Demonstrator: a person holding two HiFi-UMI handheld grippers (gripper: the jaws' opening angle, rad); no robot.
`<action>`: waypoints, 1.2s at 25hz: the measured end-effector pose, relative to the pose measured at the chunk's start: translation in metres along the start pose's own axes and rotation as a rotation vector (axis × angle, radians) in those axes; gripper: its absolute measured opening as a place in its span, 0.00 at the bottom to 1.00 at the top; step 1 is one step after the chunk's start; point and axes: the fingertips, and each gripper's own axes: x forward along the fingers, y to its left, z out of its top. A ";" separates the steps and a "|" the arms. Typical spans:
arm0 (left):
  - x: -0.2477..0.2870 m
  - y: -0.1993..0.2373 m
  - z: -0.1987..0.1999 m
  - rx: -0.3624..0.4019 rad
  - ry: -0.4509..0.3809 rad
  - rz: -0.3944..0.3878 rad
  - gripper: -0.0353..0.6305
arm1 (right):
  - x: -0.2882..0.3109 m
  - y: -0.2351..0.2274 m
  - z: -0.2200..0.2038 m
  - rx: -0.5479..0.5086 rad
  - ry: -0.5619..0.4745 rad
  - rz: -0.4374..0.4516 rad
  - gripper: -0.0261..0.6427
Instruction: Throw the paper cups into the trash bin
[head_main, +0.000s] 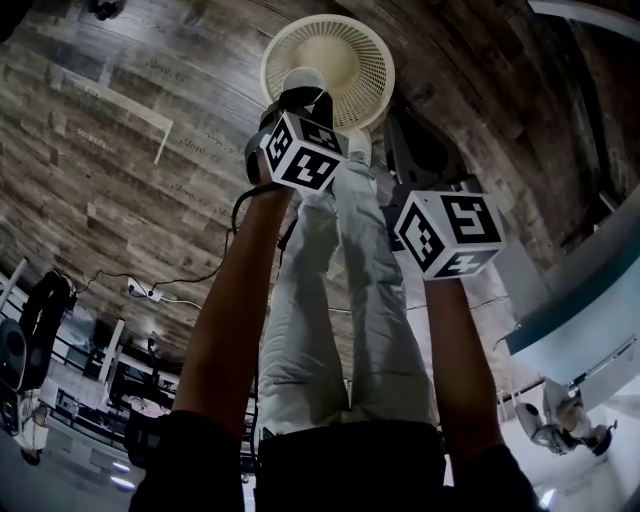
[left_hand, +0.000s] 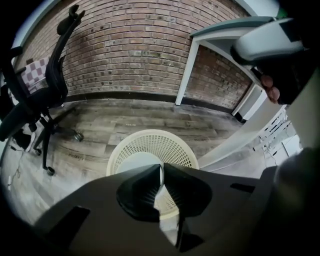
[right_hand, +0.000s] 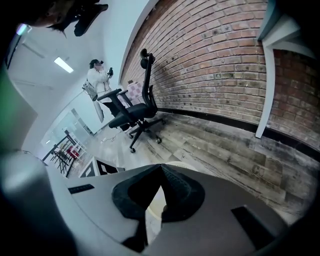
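The left gripper (left_hand: 161, 170) has its ribbed black jaws drawn almost together, pinched on the thin white wall of a paper cup (head_main: 303, 80). In the head view the cup shows as a smooth, pale, rounded shape at the gripper's tip, hanging over the near rim of the trash bin (left_hand: 165, 145). The bin is a round, cream plastic basket with an open lattice wall and a plain rolled rim, and it stands on the floor (head_main: 120, 160), which is laid in long, grainy, grey-brown wooden planks.

The right gripper (right_hand: 160, 170) is closed with its jaw tips meeting. Nothing is clamped between them; the narrow wedge below the tips shows only the cream bin beyond. In the head view it sits just beside the left one, lower in the picture, over the person's pale, creased trousers (head_main: 340, 300). Each gripper carries a white cube with bold black square markers.

A rough red-brown brick wall (left_hand: 130, 45) rises behind the bin. A black office chair (right_hand: 132, 112) on castors stands well apart from the bin along that wall.
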 end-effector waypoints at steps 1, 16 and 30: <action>0.003 0.000 -0.002 -0.001 0.006 0.001 0.10 | 0.000 0.001 0.001 -0.005 0.000 0.001 0.05; 0.005 0.000 -0.006 -0.083 -0.016 -0.057 0.25 | 0.000 0.002 -0.001 -0.017 0.026 0.003 0.04; -0.064 -0.003 0.022 -0.076 -0.137 -0.083 0.07 | -0.026 0.036 0.029 -0.071 0.006 0.033 0.05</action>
